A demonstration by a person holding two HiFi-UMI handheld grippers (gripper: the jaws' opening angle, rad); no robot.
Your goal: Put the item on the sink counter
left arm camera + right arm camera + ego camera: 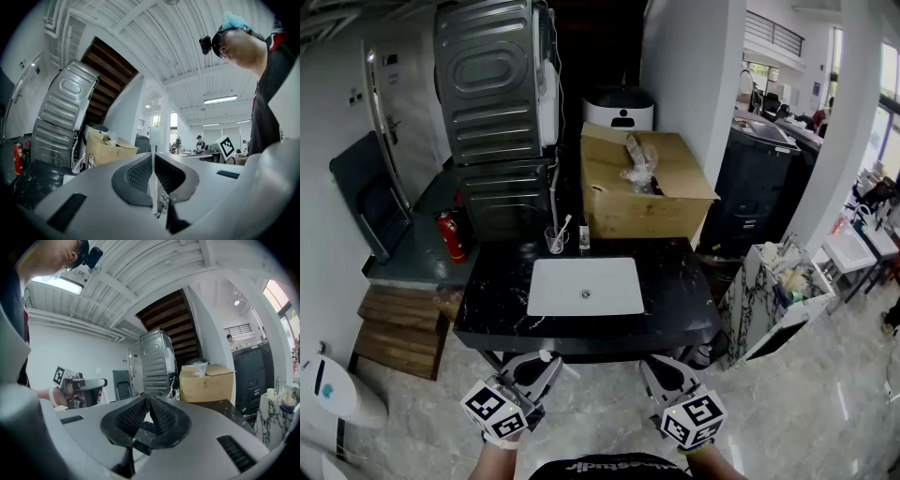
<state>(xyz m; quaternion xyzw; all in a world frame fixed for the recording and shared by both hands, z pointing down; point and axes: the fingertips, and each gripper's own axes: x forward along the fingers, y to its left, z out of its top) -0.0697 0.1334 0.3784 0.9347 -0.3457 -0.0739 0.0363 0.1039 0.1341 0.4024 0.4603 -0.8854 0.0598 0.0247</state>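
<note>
Left tongs (546, 359) tight on white stick (153, 178), right tongs (146, 401) closed, empty; toothbrush (562, 228) in cup (554, 242)

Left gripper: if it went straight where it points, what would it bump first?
Probably the white pillar beside the cardboard box. The left gripper, shut on a toothbrush, tilts upward, seemingly over the sink counter; depth is hard to judge.
</note>
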